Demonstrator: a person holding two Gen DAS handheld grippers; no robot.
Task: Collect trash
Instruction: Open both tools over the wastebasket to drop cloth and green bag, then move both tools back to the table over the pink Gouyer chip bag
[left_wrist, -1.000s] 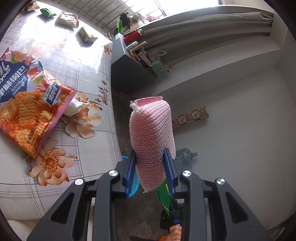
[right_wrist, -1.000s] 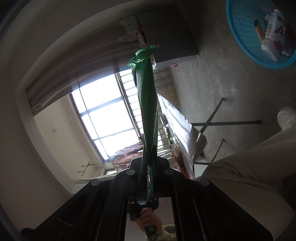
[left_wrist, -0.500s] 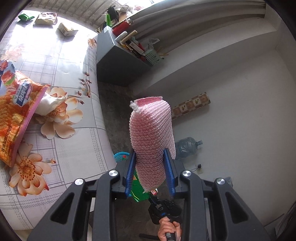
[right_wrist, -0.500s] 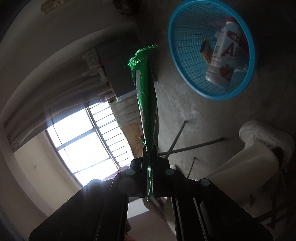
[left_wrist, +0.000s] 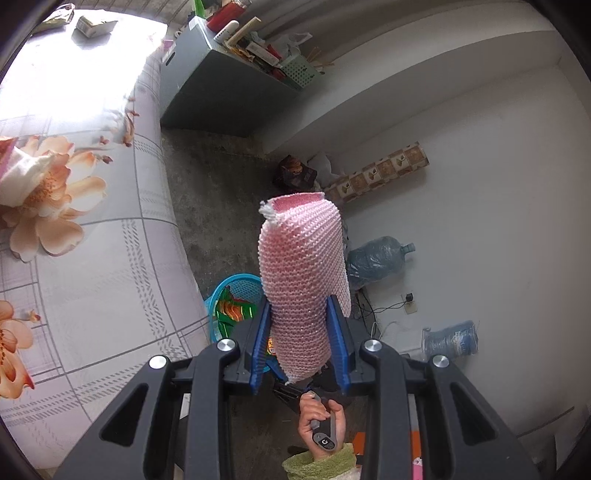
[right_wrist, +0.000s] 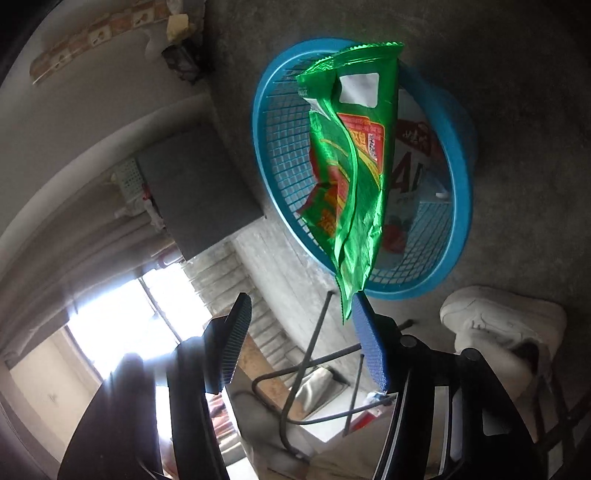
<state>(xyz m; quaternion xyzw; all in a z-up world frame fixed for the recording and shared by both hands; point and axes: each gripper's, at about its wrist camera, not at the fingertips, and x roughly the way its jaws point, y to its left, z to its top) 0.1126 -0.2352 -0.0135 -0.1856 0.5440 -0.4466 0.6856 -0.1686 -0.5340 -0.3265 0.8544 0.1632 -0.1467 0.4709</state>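
Observation:
My left gripper (left_wrist: 300, 321) is shut on a pink knitted sponge cloth (left_wrist: 303, 273) that sticks up between its blue pads, held past the table's edge. Below it on the floor is a blue mesh basket (left_wrist: 221, 295) with the green wrapper in it. In the right wrist view, my right gripper (right_wrist: 301, 328) is open just above the blue basket (right_wrist: 458, 206). A green snack wrapper (right_wrist: 351, 170) hangs free at the right fingertip (right_wrist: 364, 317), over the basket. A white bottle (right_wrist: 413, 173) lies in the basket behind the wrapper.
A table with a flowered cloth (left_wrist: 92, 258) fills the left. A grey cabinet (left_wrist: 221, 96) with clutter stands by the wall. Water bottles (left_wrist: 373, 258) lie on the floor. A white shoe (right_wrist: 495, 325) and metal table legs (right_wrist: 314, 358) are near the basket.
My right gripper has opened and let go of the green wrapper, which now drops over the basket. My left gripper has swung off the table toward the basket with the sponge.

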